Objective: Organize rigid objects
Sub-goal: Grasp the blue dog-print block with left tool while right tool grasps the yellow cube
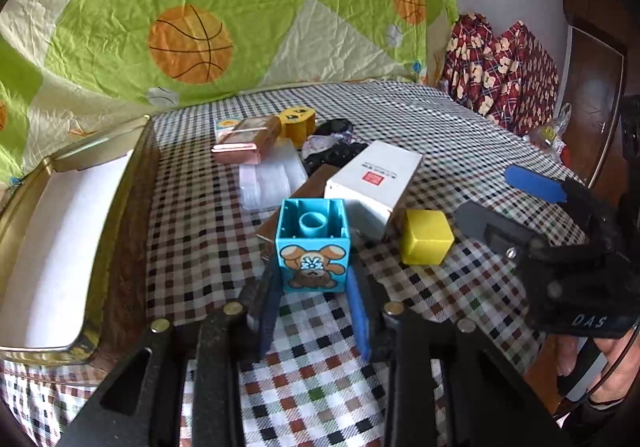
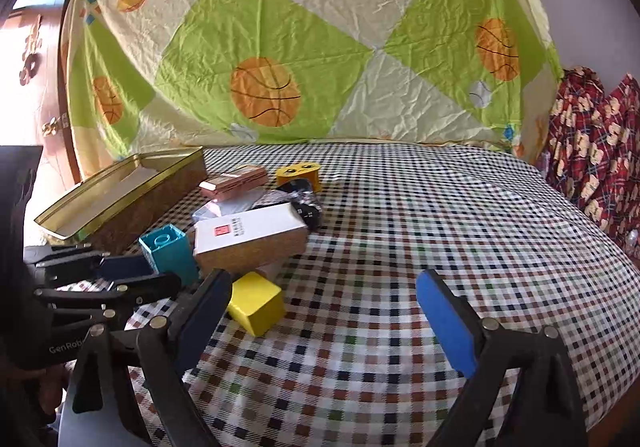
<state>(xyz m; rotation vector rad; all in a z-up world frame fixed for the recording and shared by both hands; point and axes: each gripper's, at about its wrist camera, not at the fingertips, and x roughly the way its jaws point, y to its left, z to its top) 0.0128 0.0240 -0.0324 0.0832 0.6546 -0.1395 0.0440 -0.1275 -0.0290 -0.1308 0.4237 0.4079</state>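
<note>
My left gripper (image 1: 314, 275) is shut on a blue toy block (image 1: 312, 243) with a cartoon animal on its near face and its hollow side up. In the right wrist view that blue block (image 2: 168, 251) sits between the left gripper's fingers (image 2: 120, 275), beside a white box (image 2: 248, 235). My right gripper (image 2: 324, 287) stands wide open above the checked cloth with nothing between its pads. A yellow cube (image 2: 256, 303) lies just inside its left finger. From the left wrist view the right gripper (image 1: 516, 203) is to the right of the yellow cube (image 1: 426, 237).
A gold-rimmed tin tray (image 1: 24, 183) with a white floor lies at the left. Behind the white box (image 1: 372, 183) are a pink case (image 1: 244, 139), a yellow face block (image 1: 296, 123), clear plastic (image 1: 272, 179) and a dark item (image 1: 332, 151). A basketball-print sheet hangs behind.
</note>
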